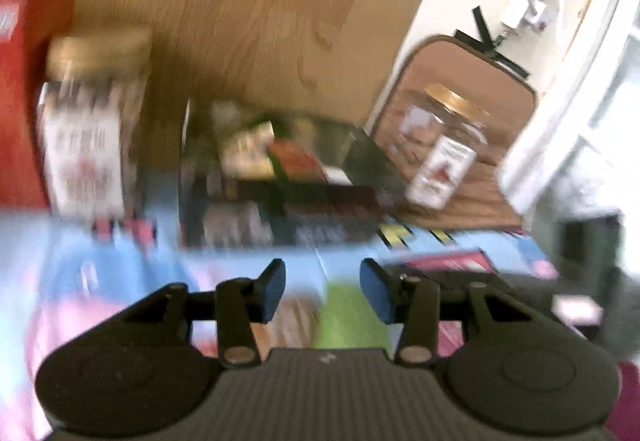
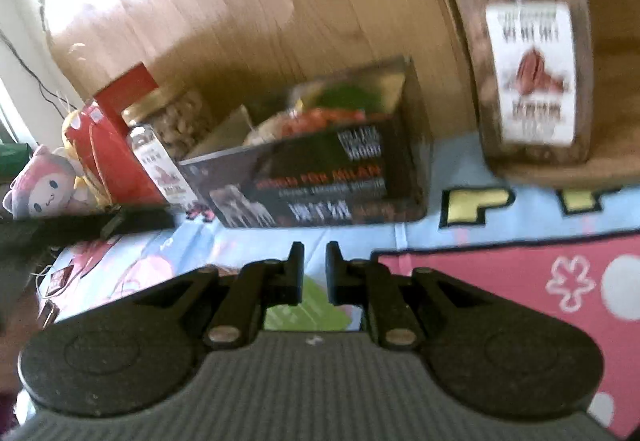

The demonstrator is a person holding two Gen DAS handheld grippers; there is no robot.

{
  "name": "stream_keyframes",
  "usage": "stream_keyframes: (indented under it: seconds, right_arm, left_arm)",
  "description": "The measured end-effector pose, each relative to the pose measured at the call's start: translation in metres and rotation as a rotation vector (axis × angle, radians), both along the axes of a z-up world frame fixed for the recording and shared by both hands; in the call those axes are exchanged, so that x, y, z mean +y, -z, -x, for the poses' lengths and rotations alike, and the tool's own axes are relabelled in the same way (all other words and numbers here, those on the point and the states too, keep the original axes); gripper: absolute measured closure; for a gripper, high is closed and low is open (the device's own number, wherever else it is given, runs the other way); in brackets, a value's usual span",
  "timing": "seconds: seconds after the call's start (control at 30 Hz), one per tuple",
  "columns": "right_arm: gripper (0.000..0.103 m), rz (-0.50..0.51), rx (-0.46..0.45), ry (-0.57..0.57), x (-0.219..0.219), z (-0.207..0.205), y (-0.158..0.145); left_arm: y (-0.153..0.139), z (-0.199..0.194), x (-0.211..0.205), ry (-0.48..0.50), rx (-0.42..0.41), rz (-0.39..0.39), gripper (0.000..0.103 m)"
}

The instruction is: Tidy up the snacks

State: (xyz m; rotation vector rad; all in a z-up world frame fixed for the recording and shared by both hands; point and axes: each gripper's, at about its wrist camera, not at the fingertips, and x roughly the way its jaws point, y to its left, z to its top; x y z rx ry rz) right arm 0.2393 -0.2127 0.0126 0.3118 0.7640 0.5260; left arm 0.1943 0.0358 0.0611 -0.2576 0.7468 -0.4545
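A dark open box (image 2: 320, 177) holding snack packets stands on the colourful cloth against a wooden panel; it also shows in the left wrist view (image 1: 280, 197). A clear nut jar with a white label (image 2: 528, 73) stands on a wooden board to the box's right; the left wrist view shows it too (image 1: 444, 149). A second nut jar (image 2: 164, 145) stands left of the box, also in the left wrist view (image 1: 88, 129). A green packet (image 1: 352, 317) lies under my left gripper (image 1: 322, 289), which is open and empty. My right gripper (image 2: 314, 269) is nearly closed, holding nothing, above the green packet (image 2: 304, 313).
A red box (image 2: 120, 145) and a plush toy (image 2: 40, 185) stand at the left. A wooden panel (image 2: 260, 21) rises behind everything. The cloth (image 2: 520, 281) has pink and blue patches. Both views are motion-blurred.
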Motion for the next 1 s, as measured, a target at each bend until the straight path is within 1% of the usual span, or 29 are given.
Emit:
stream_keyframes:
  seconds: [0.07,0.13,0.2,0.23,0.27,0.37,0.5,0.57,0.6,0.67,0.73,0.77,0.8,0.9,1.0]
  right_arm:
    - [0.088,-0.024,0.036,-0.002,0.001,-0.008,0.007]
    - [0.087,-0.047,0.062,-0.003,0.002,-0.013,0.012]
    - [0.087,-0.099,0.112,-0.023,0.001,-0.014,0.018]
    - [0.087,-0.108,0.119,-0.024,0.001,-0.011,0.020]
    - [0.087,-0.111,0.119,-0.023,0.001,-0.006,0.020]
    - [0.087,-0.126,0.124,-0.022,-0.004,0.015,0.016]
    - [0.087,-0.131,0.136,-0.050,-0.008,0.052,0.013]
    - [0.086,-0.114,0.111,-0.054,-0.005,0.075,0.011]
    - [0.085,-0.108,0.099,-0.051,-0.005,0.086,0.011]
    - [0.085,-0.121,0.071,-0.030,-0.007,0.103,0.011]
    - [0.085,-0.160,0.040,0.032,-0.014,0.118,0.014]
    - [0.084,-0.183,-0.003,0.066,-0.019,0.125,0.011]
    - [0.080,-0.205,-0.033,0.096,-0.026,0.130,0.009]
    - [0.078,-0.236,-0.014,0.154,-0.036,0.139,0.013]
    - [0.078,-0.215,-0.018,0.170,-0.033,0.149,0.013]
  left_arm:
    - [0.011,0.021,0.007,0.033,0.041,0.064,0.061]
    - [0.022,0.039,0.008,0.069,0.066,0.089,0.061]
    - [0.036,0.051,0.004,0.082,0.102,0.058,0.064]
    - [0.042,0.056,0.004,0.079,0.116,0.041,0.066]
    - [0.047,0.059,0.004,0.076,0.117,0.040,0.067]
    - [0.051,0.061,0.010,0.049,0.122,0.070,0.073]
    - [0.052,0.066,0.017,0.027,0.124,0.090,0.073]
    - [0.053,0.073,0.016,0.021,0.125,0.059,0.073]
    - [0.053,0.078,0.014,0.012,0.112,0.020,0.073]
    - [0.051,0.091,0.011,0.002,0.076,-0.031,0.073]
    - [0.050,0.104,0.011,-0.027,0.049,-0.073,0.071]
    - [0.050,0.109,0.011,-0.044,0.035,-0.097,0.071]
    - [0.050,0.114,0.011,-0.062,0.022,-0.120,0.071]
    - [0.052,0.128,0.014,-0.106,-0.007,-0.152,0.071]
    - [0.052,0.140,0.015,-0.136,-0.042,-0.182,0.071]
